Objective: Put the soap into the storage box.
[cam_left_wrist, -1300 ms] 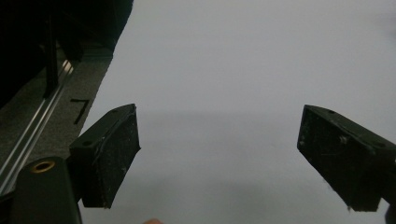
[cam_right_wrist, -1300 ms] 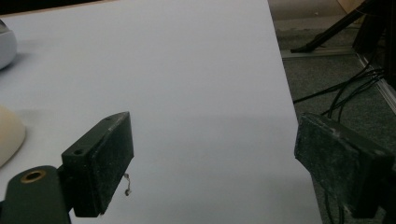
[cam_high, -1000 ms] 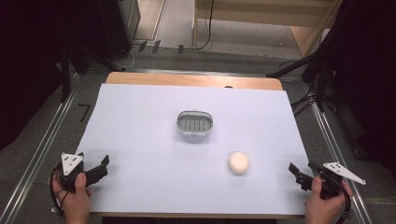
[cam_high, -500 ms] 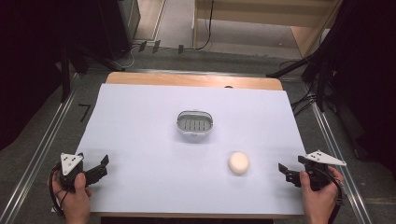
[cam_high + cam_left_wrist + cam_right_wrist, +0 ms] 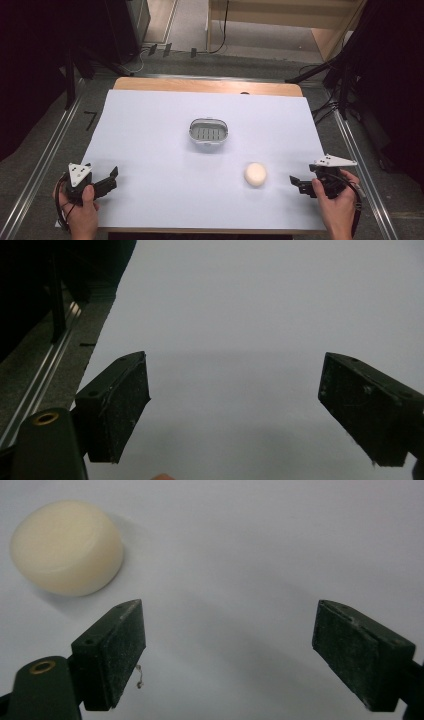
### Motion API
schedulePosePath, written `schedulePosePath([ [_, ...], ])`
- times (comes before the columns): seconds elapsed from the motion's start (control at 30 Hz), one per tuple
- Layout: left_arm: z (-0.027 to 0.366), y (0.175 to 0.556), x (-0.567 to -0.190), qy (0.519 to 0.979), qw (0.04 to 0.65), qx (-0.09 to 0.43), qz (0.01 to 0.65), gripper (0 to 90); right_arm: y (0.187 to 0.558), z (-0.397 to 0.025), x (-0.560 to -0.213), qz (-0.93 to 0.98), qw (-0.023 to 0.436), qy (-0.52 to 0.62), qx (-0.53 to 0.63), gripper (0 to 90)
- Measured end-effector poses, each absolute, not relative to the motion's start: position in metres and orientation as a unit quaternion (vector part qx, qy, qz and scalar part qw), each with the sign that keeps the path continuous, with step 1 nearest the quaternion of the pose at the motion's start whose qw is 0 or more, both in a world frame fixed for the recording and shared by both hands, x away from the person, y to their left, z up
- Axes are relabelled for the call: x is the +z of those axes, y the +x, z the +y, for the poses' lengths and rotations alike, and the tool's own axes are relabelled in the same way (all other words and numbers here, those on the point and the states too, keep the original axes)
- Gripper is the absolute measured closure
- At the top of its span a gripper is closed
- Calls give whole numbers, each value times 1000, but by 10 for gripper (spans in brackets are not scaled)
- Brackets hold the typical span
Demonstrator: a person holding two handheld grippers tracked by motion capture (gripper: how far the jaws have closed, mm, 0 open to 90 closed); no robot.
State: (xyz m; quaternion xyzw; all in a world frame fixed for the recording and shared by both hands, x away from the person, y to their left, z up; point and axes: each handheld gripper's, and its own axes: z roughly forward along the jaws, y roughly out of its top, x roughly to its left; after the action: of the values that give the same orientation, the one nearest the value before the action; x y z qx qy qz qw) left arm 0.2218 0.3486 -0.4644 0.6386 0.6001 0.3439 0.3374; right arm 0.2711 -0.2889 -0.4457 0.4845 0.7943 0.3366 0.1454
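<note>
Small grey slotted basket (image 5: 209, 134) sits mid-counter (image 5: 150, 150), well apart from both grippers; nothing lies between right gripper (image 5: 300, 184) and cream soap bar (image 5: 255, 174). Soap bar: round, pale, smooth, lying flat near right gripper. Left gripper (image 5: 111, 177) at near-left corner. Both grippers' fingers spread wide, holding nothing.

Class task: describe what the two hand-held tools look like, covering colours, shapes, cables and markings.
Each tool, left tool and right tool, is black, with two blocky, wedge-shaped jaws faced in scuffed dark pads. A pale grey three-cornered plate with small dark dots tops each. A thin black cable loops from each. A brass-ringed hole marks each body.
</note>
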Motion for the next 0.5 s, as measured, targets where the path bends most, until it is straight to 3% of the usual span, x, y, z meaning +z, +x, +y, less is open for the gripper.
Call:
schedulePosePath([
  [0.5, 349, 222, -465, 643, 341, 342, 594, 140, 279, -260, -437, 834, 111, 449, 300, 166],
])
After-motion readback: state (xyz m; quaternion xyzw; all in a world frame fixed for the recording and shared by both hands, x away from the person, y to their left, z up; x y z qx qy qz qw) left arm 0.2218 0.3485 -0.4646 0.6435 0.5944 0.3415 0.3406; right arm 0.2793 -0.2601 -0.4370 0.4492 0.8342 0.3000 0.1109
